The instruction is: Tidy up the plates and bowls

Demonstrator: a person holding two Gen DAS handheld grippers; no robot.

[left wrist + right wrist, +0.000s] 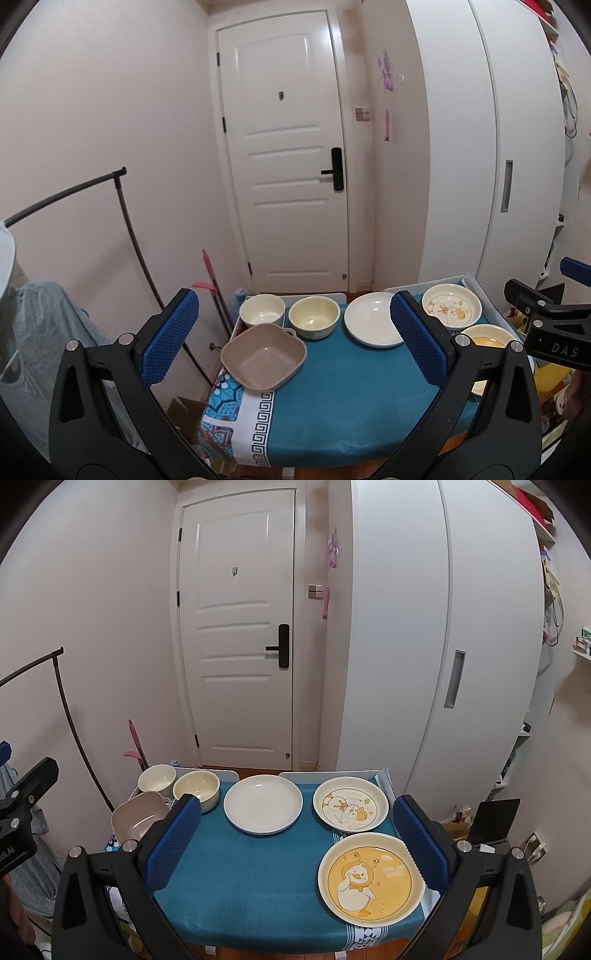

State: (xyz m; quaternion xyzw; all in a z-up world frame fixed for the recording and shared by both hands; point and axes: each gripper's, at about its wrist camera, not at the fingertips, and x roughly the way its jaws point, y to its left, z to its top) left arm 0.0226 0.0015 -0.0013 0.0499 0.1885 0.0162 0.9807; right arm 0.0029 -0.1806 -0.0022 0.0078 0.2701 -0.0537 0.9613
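Nothing is picked up yet, so this looks like the very start. The left gripper [295,343] and the right gripper [295,843] both hang above the table [251,886] with fingers spread wide and nothing between them. On the blue cloth, three bowls sit close together at about 10 o'clock: a brown square bowl [264,356], a cream bowl [314,316] and a white bowl [261,309]. A plain white plate [263,804] sits at 12 o'clock. Two duck plates, one white [351,803] and one yellow [371,877], sit at 2 and 4 o'clock. Next, I think, a gripper must come down on one rim and pinch it.
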